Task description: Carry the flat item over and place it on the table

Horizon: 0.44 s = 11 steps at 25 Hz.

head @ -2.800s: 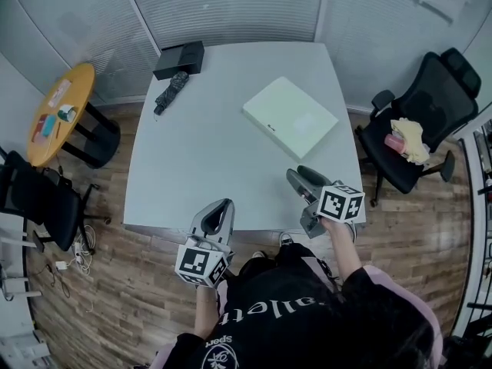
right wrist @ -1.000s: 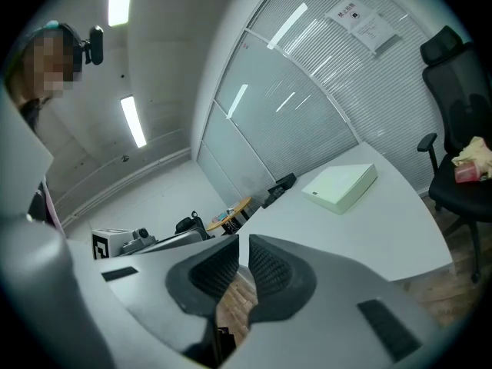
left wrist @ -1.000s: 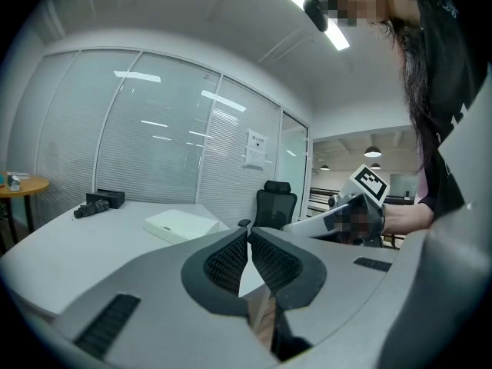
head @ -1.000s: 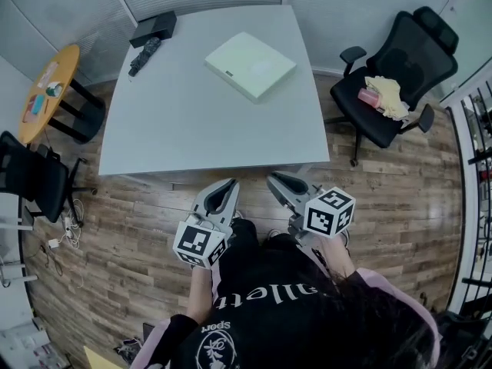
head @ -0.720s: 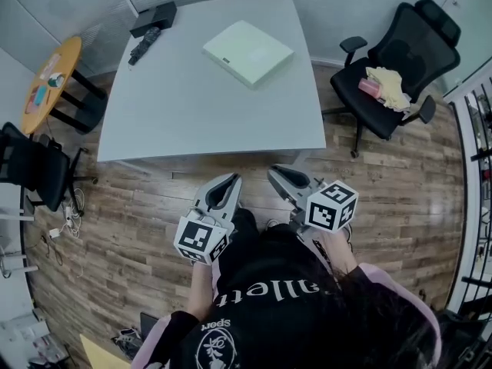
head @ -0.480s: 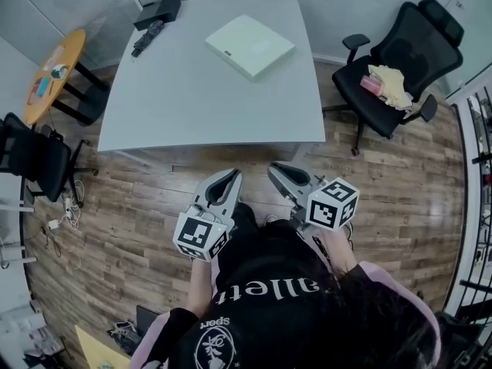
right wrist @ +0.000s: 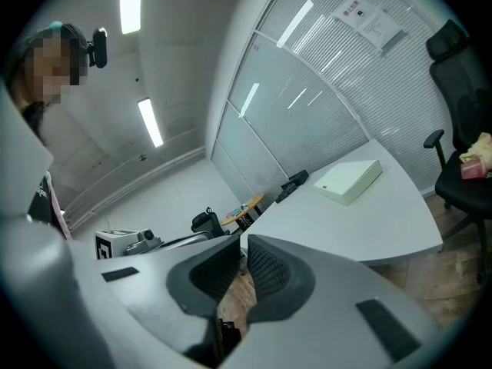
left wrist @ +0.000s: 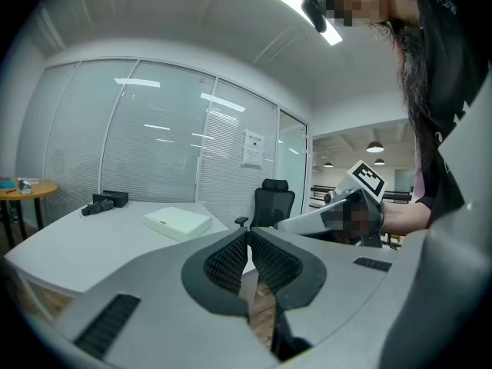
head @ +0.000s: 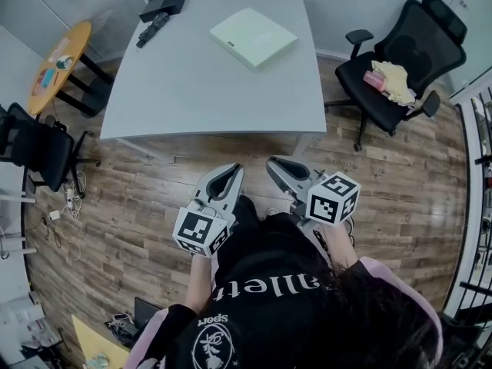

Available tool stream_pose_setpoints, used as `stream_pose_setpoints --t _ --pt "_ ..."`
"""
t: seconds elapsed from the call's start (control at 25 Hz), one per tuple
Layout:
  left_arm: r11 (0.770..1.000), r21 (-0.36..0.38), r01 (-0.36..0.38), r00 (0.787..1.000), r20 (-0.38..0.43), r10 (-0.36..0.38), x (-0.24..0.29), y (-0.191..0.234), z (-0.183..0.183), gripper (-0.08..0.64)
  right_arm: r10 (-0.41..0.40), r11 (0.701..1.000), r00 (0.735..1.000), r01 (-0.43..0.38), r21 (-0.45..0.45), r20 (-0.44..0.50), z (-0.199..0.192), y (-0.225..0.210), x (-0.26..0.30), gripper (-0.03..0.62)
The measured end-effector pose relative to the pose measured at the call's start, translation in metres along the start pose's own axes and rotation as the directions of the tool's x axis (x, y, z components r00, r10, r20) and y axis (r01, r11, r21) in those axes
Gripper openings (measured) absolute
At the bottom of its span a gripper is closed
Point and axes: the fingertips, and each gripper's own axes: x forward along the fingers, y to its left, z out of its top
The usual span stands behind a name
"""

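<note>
- The flat item, a pale green box (head: 254, 38), lies flat on the white table (head: 207, 91), toward its far right corner. Nothing touches it.
- Our left gripper (head: 233, 169) has its two jaws together, pad against pad. Nothing is between them; past them we see only the table and the room.
- Our right gripper (head: 274, 162) is closed in the same way and also carries nothing.
- Both grippers hang close to our body over the wooden floor (head: 138, 198), on the near side of the table and well apart from the box.
- We judge that the carrying and the placing are done: the box rests on the table and no gripper holds it.
- It seems to us that little or nothing is left. The box sits fully on the tabletop, with no part over an edge, so we see no need to correct it.
- A black case (head: 163, 4) and a dark long object (head: 150, 31) lie at the far left corner, apart from the box.
</note>
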Motion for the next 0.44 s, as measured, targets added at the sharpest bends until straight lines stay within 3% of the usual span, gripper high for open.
stream_pose_setpoints --t 0.44 --pt "1.000 0.023 -0.001 1.000 -0.012 0.002 -0.0022 -0.0090 -0.0042 0.034 -0.003 1.000 1.000 0.003 0.017 0.028 -0.0003 0.0015 -0.0095 0.040"
